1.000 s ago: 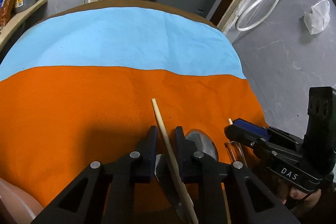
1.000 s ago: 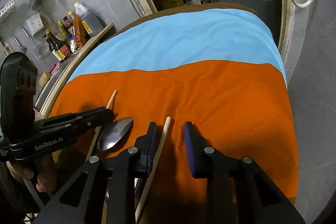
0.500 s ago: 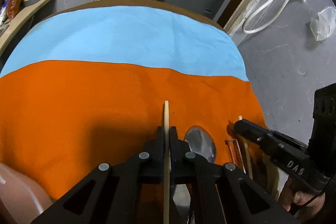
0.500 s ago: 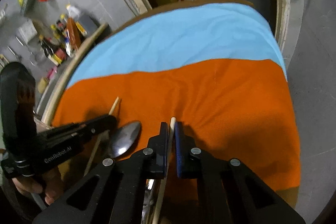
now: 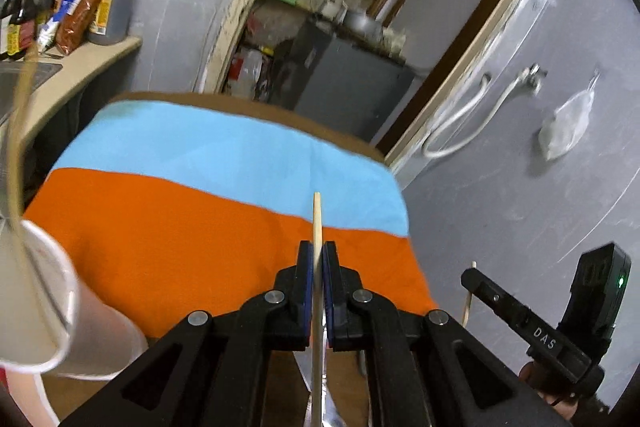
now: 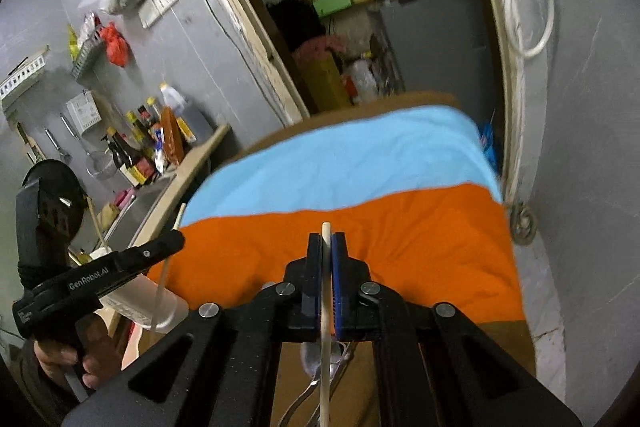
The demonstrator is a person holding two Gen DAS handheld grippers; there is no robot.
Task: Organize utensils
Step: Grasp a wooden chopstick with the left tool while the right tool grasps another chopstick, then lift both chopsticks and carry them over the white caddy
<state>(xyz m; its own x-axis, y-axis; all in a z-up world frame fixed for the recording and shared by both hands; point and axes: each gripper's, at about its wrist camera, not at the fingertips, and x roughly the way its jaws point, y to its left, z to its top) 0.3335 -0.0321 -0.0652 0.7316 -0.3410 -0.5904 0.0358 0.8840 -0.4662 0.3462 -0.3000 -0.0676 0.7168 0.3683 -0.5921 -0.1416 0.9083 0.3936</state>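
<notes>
My left gripper [image 5: 317, 259] is shut on a wooden chopstick [image 5: 317, 223] and holds it lifted above the orange and blue cloth [image 5: 192, 227]. My right gripper [image 6: 327, 251] is shut on a second wooden chopstick [image 6: 326, 239], also lifted. A metal spoon [image 6: 310, 359] and other metal utensils lie on the table below the right gripper, mostly hidden by it. A white cup [image 5: 60, 311] stands at the lower left of the left wrist view with a chopstick [image 5: 16, 147] in it. The right gripper shows in the left wrist view [image 5: 468, 277], the left one in the right wrist view [image 6: 176, 237].
A counter [image 6: 192, 163] with sauce bottles [image 6: 136, 147] and a sink runs along the table's left side. A doorway with shelves and a grey cabinet [image 5: 344, 83] lies behind the table. A grey wall with a white hose [image 5: 460, 131] is on the right.
Both grippers closed on their chopsticks and lifted them off the cloth. The views have tilted upward, and the white cup has come into the left wrist view.
</notes>
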